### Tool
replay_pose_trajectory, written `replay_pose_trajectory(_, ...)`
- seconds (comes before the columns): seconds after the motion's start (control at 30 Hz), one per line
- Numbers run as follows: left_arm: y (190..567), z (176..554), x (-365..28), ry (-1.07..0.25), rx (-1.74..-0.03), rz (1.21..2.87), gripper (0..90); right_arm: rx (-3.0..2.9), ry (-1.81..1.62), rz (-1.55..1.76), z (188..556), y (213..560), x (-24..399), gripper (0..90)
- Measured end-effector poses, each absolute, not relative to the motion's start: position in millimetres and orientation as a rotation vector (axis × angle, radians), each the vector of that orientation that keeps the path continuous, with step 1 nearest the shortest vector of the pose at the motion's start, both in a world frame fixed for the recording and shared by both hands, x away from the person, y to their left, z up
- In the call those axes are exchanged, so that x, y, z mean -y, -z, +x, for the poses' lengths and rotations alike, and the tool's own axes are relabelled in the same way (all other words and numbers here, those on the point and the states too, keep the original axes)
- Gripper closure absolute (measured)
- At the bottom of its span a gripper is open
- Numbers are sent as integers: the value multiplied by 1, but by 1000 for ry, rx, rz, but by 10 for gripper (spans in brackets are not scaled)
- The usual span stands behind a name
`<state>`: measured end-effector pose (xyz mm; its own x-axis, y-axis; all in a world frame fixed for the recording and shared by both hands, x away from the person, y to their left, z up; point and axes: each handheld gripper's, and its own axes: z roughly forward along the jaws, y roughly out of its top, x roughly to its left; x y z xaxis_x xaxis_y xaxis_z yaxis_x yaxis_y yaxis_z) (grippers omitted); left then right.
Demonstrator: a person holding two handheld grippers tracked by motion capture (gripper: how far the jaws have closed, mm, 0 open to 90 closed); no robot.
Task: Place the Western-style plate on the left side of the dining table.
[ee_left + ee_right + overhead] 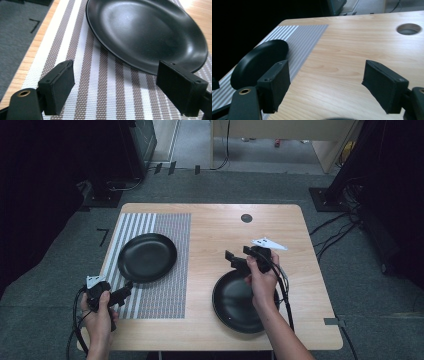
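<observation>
A wooden table (215,227) is standing on grey carpet, and a striped placemat (170,270) is covering its left part. On that placemat a black plate (147,257) is sitting, toward the far half of the mat. A second black plate (235,307) is lying on the bare wood at the near right, well apart from the first one.

The person's right hand (262,280) is reaching in over the second plate's far edge, carrying the right gripper (234,259), which is pointing left across the table. Its jaws are standing wide apart with nothing between them; in the right gripper view they are framing bare wood, with the plate on the mat lying farther off at the left.

The left hand (100,312) is holding the left gripper (125,292) at the near left corner of the mat, just beside the near rim of the first plate. Its jaws are also spread wide and gripping nothing: in the left gripper view the mat's stripes are showing between the pads (61,86), and the plate's rim is lying just beyond them, untouched.
</observation>
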<state>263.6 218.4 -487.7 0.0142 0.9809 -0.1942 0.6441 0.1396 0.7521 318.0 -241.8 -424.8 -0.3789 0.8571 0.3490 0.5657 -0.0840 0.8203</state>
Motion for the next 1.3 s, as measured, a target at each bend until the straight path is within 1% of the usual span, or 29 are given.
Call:
replay_pose_trajectory(0.3,496,259,-217,-613,-1696,1617,147,-1845,-1433,1601,297,435,282,210)
replay_pose_trajectory(0.47,502,254,-215,-646,-1673,1642,132,-1806,-1420,1624,285,438,303,210)
replay_pose_trajectory(0.8,508,249,-217,-641,-1671,1660,104,-1755,-1340,1679,265,456,342,211)
replay_pose_trajectory(1.3,513,243,-222,-636,-1684,1686,100,-1668,-1250,1786,235,483,401,215)
